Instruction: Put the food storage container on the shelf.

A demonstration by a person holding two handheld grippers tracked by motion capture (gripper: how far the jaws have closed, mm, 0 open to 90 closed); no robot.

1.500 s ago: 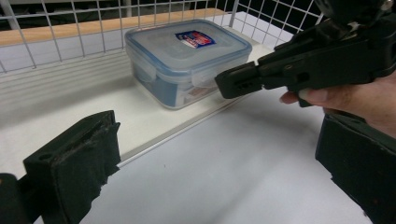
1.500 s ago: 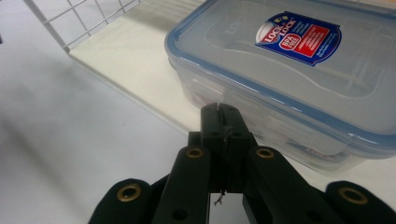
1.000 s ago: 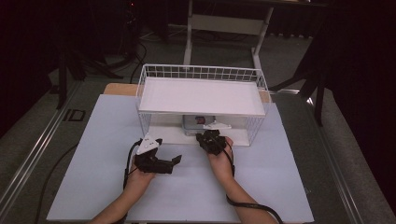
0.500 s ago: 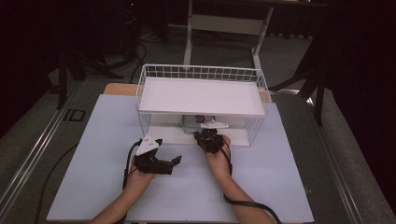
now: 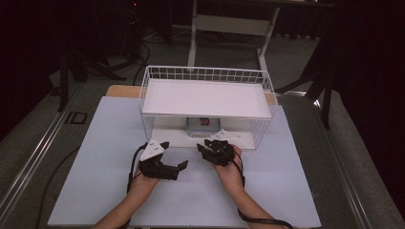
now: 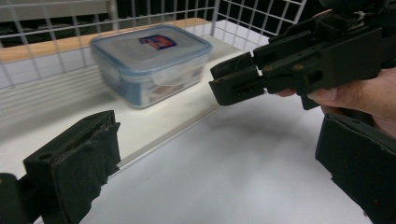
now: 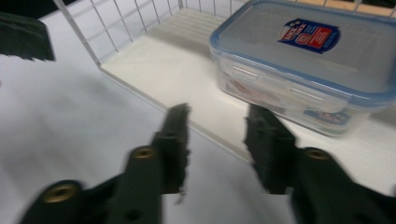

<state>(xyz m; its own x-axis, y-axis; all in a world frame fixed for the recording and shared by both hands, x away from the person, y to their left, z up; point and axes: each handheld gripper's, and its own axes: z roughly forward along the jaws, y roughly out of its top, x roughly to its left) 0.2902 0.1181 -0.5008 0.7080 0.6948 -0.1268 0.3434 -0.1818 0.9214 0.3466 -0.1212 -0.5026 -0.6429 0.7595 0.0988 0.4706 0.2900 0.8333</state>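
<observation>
Clear plastic container point(image 7: 306, 65) with blue-rimmed lid under wire rack point(image 5: 205, 76), right tongs point(image 7: 215, 135) just opening, empty, left tongs point(image 6: 224, 158) wide apart, empty.

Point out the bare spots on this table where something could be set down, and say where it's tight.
Free: the white sheet left of the left gripper, the stretch right of the right gripper, and the wire rack's top shelf. Tight: under that shelf, around the plastic container, and between the two grippers.
</observation>
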